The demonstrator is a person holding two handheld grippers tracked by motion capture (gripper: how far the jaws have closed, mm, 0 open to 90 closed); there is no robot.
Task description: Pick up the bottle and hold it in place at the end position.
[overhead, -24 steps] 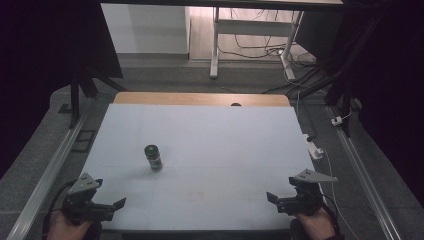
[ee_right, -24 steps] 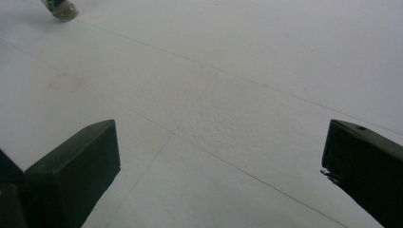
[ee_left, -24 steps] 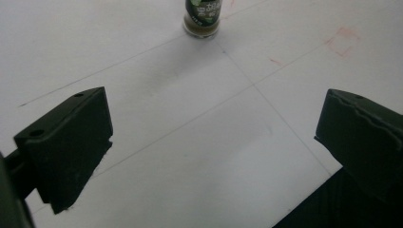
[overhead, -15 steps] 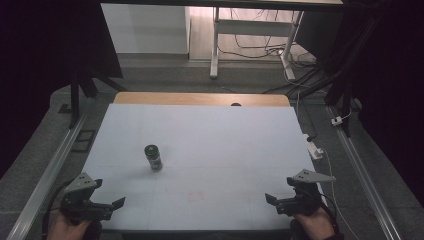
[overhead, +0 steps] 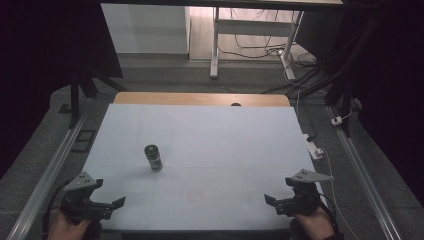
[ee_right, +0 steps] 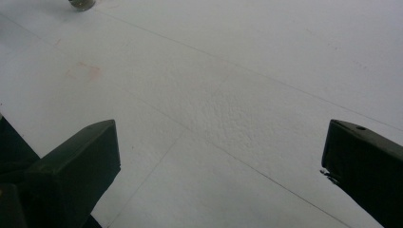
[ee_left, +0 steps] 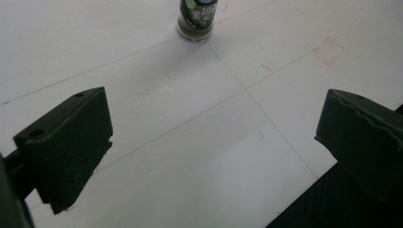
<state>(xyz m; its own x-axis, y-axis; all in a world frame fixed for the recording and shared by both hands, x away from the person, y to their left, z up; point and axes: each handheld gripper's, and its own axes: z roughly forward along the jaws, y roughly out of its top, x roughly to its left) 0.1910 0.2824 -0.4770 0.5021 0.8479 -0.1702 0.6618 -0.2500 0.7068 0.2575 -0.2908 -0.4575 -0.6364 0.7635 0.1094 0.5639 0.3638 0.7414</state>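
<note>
I hold my left tool (overhead: 95, 205) at the near left corner of the table (overhead: 225, 145) and my right tool (overhead: 292, 200) at the near right corner, both with jaws spread wide and empty. The small dark-capped jar (overhead: 153, 157) stands upright, left of the middle and well apart from both. As far as I can judge, nothing is begun: the jar is untouched, everything remains.

My left gripper (overhead: 92, 202) and right gripper (overhead: 295, 200) are black, each topped by a grey three-cornered plate; blocky black jaws show small screw holes.
</note>
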